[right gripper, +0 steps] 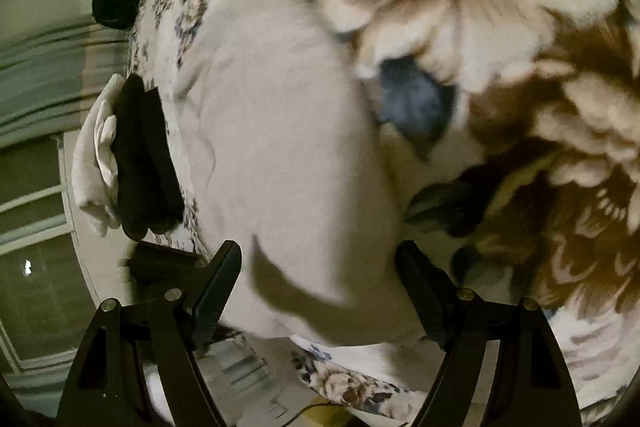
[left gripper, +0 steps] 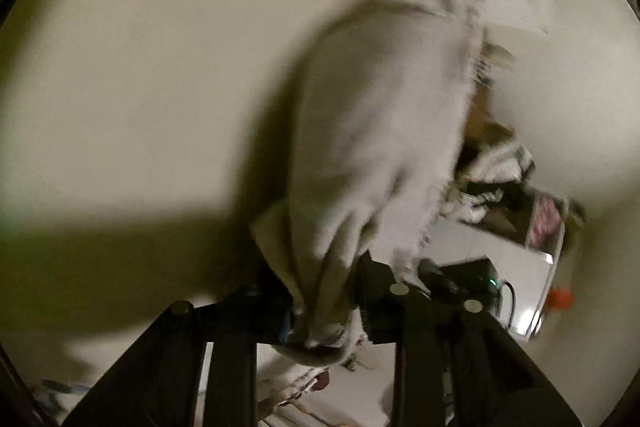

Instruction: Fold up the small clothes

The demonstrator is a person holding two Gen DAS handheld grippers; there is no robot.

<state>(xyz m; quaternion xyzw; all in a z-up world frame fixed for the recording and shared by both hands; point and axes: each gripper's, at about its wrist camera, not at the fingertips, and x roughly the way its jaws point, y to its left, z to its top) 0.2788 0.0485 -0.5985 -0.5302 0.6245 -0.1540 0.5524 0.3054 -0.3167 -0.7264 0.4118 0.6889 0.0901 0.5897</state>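
While the left gripper [left gripper: 320, 311] clamps the pale garment [left gripper: 376, 131], the right gripper [right gripper: 320, 291] stands apart.

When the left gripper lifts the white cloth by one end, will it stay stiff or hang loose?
Probably loose: the white cloth bunches into folds where the left gripper pinches it. It seems light, and likely sways, given its blur.

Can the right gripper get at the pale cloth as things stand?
Probably yes. The right gripper stands open with the pale cloth spread directly ahead between its fingers, nothing in front of it. The left gripper already pinches one bunched corner, away from the right one's path.
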